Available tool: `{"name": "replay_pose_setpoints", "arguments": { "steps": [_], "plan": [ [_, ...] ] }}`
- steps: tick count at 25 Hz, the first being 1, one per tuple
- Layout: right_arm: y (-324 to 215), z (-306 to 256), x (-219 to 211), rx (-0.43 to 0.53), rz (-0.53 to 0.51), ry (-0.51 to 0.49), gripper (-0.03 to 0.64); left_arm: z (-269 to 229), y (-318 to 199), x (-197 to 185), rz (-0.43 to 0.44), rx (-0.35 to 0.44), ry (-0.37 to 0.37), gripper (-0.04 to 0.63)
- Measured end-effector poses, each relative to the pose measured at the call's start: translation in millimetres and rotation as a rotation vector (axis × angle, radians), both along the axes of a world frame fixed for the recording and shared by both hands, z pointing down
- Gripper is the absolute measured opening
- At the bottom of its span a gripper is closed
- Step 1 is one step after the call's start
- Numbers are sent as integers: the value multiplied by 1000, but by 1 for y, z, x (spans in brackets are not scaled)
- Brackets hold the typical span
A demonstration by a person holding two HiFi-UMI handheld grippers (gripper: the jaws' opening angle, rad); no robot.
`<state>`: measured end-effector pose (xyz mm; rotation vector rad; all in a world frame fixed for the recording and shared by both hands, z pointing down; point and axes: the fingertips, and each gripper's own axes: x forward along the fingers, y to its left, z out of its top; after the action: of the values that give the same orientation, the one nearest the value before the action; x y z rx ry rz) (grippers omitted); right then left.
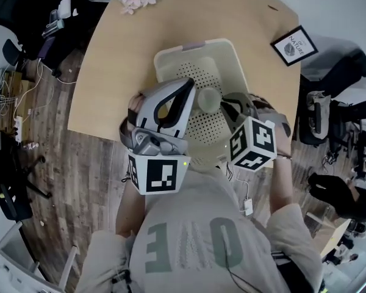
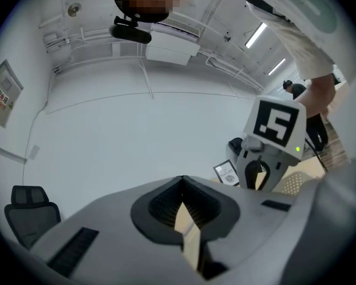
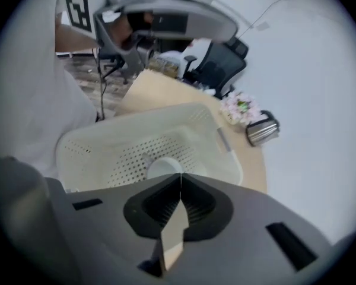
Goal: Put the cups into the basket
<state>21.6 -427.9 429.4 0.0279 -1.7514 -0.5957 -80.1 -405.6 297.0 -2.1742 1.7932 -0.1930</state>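
Left gripper [image 1: 188, 85] and right gripper [image 3: 179, 176] are hovering above the basket [image 1: 230, 51], both jaws together, gripping nothing; a cup [image 1: 208, 97] is sitting inside.

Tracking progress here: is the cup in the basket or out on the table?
In. The cup sits on the basket's perforated floor, inside its walls, in both views.

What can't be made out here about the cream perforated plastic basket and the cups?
Head view: the left gripper and right gripper cover the near half of the cream perforated plastic basket, so cups besides the pale round cup could be hidden.
Right gripper view: its own jaws hide that cup's lower part.
Left gripper view: it faces the wall, with the basket nearly out of frame.
Head view: the black-framed sign has print too small to read.
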Motion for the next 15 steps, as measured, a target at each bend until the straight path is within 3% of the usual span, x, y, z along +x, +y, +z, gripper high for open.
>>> {"name": "replay_pose_setpoints", "arguments": {
  "steps": [1, 9, 12, 15],
  "plan": [
    [-2, -13, -3, 23, 16, -86, -2, -3, -2, 4, 13, 3, -13, 8],
    [-10, -117, -3, 131, 184, -636, -2, -32, -13, 38, 88, 26, -89, 8],
    [-15, -153, 15, 147, 330, -933, -2, -44, -15, 47, 98, 11, -124, 8],
    [-15, -181, 37, 110, 469, -1224, -2, -54, -17, 57, 122, 9, -103, 8]
  ]
}}
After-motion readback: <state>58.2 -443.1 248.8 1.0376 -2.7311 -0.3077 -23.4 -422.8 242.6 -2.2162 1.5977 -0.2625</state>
